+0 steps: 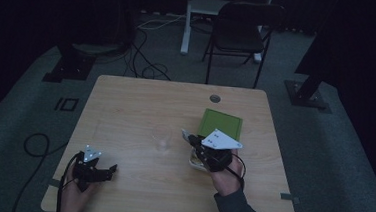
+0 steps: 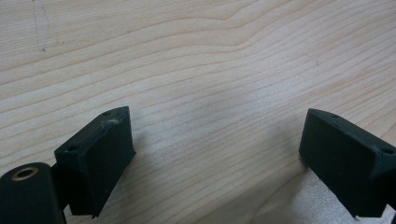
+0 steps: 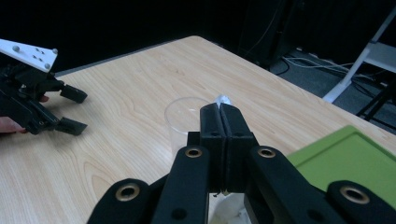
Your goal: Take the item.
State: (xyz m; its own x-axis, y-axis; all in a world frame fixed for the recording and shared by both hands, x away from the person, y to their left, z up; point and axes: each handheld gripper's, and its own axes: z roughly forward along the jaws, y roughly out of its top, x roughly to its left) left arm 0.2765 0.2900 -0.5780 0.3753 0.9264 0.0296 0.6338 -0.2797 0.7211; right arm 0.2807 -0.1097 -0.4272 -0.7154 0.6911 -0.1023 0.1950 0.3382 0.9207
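High view: wooden bench (image 1: pixel 140 107) in a dark room, one hand-held gripper in each of the person's hands.

Landmark = clear plastic cup (image 1: pixel 162 140), upright near the bench's middle.

Right hand-held gripper (image 1: pixel 190 137) sat just right of the cup, grey three-cornered plate on top, hand (image 1: pixel 227 179) behind it. Jaws pressed together, pinching a small white packet; a corner of the packet (image 3: pixel 223 99) stuck out past the tips in the right gripper view. From above, the same white piece (image 1: pixel 186 135) showed at the tips, beside the cup, not in it. In the right gripper view the tips (image 3: pixel 220 109) lined up with the cup's rim (image 3: pixel 187 109); couldn't tell whether they touched.

Green tray (image 1: pixel 220 123) lay right of the cup and farther back, just behind the right hand-held gripper. Pale container (image 1: pixel 195 160) sat under that gripper, right of the cup, mostly hidden.

Left hand-held gripper (image 1: pixel 114 170) was well apart from the cup, toward the near-left corner. Jaws spread wide, nothing between them. Left gripper view confirmed: bare wood grain (image 2: pixel 210 93) between the two pads (image 2: pixel 100 154). It also showed at left in the right gripper view (image 3: pixel 74 109), low over the bench.

Black folding chair (image 1: pixel 241 32) stood on the floor beyond the far edge.
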